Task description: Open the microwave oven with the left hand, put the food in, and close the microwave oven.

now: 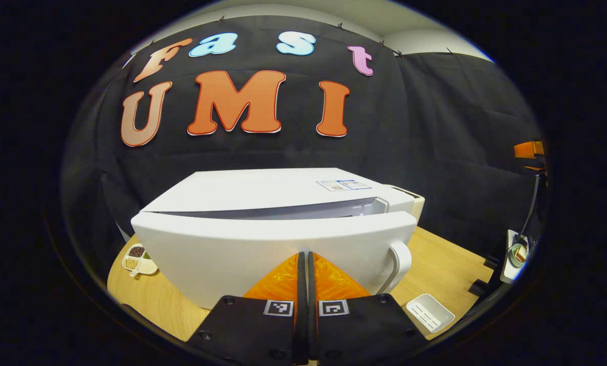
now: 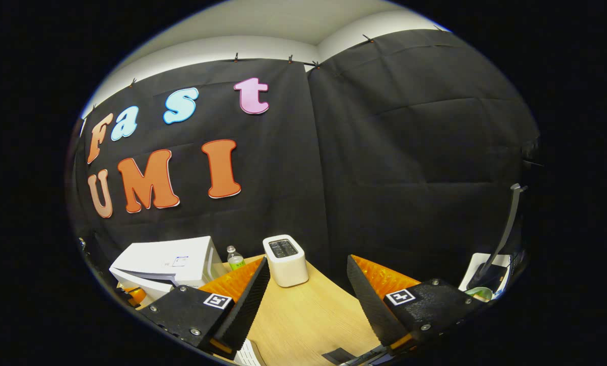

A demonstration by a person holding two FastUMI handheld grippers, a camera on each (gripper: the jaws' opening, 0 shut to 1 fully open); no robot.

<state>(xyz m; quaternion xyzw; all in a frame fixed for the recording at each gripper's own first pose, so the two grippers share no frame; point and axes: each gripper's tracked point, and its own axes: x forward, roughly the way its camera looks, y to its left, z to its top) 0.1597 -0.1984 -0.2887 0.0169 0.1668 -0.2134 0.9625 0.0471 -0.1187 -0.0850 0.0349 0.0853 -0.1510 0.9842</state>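
The white microwave [image 1: 262, 190] stands on the wooden table with its door [image 1: 262, 244] slightly ajar, a thin gap showing along the top. My left gripper [image 1: 306, 254] is shut, with nothing between its fingers. Its tips are right at the door's front, left of the white door handle [image 1: 401, 260]. A small bowl of food [image 1: 517, 253] sits at the far right edge. In the right gripper view the microwave [image 2: 166, 264] lies low on the left. My right gripper [image 2: 308, 260] hangs open above the table, holding nothing.
A divided dish of snacks [image 1: 138, 256] lies left of the microwave and a white ribbed tray [image 1: 430, 312] lies to its right. A white toaster-like box [image 2: 285, 259] and a small bottle [image 2: 235, 258] stand near the back of the wooden table [image 2: 313, 315].
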